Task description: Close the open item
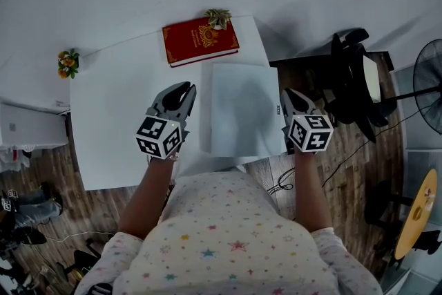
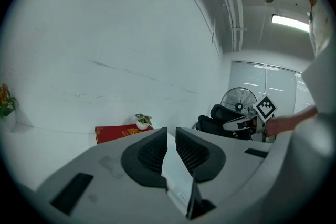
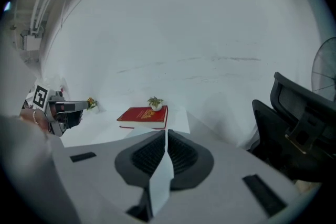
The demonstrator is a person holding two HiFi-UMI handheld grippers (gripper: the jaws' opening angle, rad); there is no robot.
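Left tool point(image 1: 185, 88) point(image 2: 171, 131) of mine is closed to a narrow slit, with the thin edge of a white panel point(image 2: 176, 170) running between its ribbed pads from tip to base; the pads look pressed on it. Right tool point(image 1: 286, 93) point(image 3: 166, 134) is clamped tight on a white panel edge point(image 3: 160, 176) too, its jaws meeting with only that thin edge between them.

From my head view the white panel point(image 1: 242, 107) is a plain rectangle between my two tools, over the near right part of the white counter point(image 1: 110, 114); its right edge is at the right tool, while its left edge lies just beside the left tool, and against the white counter I cannot tell there where the two meet.

At the far edge of the counter a closed red book point(image 1: 200, 41) point(image 2: 113, 134) point(image 3: 143, 115) with a gold design lies flat; a small potted plant point(image 1: 218, 16) point(image 2: 142, 121) point(image 3: 155, 103) sits at its far right corner; orange flowers point(image 1: 67, 62) point(image 3: 92, 103) stand at the far left corner, well apart from the book.

Right of the counter is a black office chair point(image 1: 352, 79) point(image 3: 299, 123); a fan point(image 1: 428, 79) point(image 2: 239, 99) stands beyond it.
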